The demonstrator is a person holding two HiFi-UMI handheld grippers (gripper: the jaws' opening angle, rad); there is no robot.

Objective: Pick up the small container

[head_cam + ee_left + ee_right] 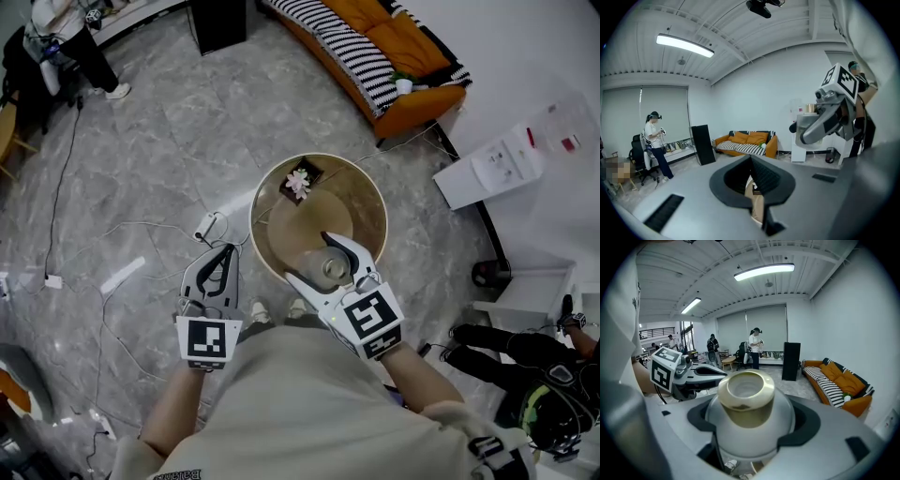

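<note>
The container (746, 399) is grasped by the right hand-held gripper (312, 260). Its two jaws are closed on the grey round body from both sides, and the gold-coloured neck with the open mouth stands out in front of them. The container is held over the near part of the round table (366, 202). In the left gripper view it is seen high in the air.

The left hand-held gripper (223, 255) is held just beside the left edge of the table, over the floor (141, 122). Its jaws are pressed together and nothing is held between them. A cube with a black and white marker is carried on the back of each gripper.

At the near right, a person in dark clothes (525, 361) is seen low on the floor. On the far side of the table, a small flower (299, 180) is placed on a dark square. Thin cables (131, 223) are laid over the grey floor at the left.

Farther away, an orange sofa (412, 47) with a striped cover (347, 42) is set along the wall, and a white cabinet (497, 161) is found at the right. A person in a white top (66, 28) is seen in the far left corner.
</note>
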